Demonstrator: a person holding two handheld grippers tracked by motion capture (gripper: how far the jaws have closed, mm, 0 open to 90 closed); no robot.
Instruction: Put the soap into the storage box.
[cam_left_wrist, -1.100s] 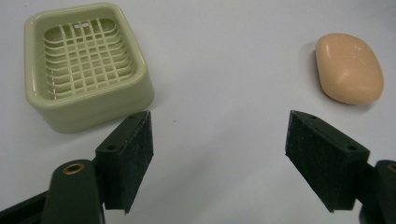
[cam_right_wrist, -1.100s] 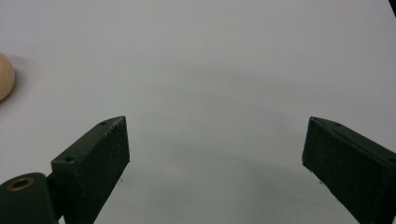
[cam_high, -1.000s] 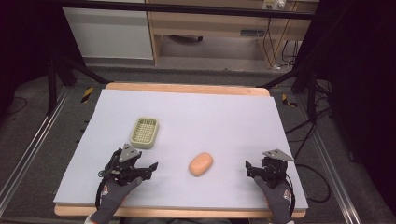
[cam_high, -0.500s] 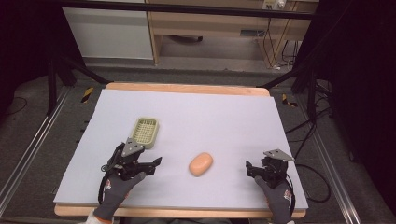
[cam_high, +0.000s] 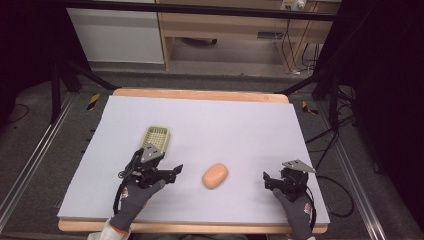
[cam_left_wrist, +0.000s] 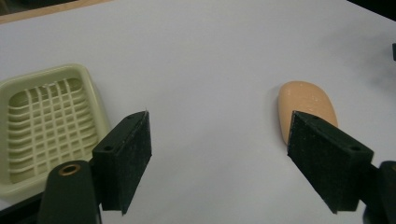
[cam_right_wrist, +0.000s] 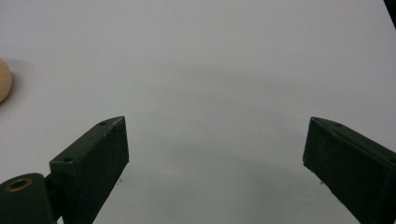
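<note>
Left tool (cam_left_wrist: 219, 158) agape beside soap (cam_left_wrist: 306, 108)

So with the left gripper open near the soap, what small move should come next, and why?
Probably ease the left gripper forward and toward the soap so the bar sits between its jaws. The jaws are wide open, the soap lies ahead by one jaw, not between them, and the soap dish sits empty.

soap (cam_right_wrist: 3, 80) cut off (left edge)
</note>
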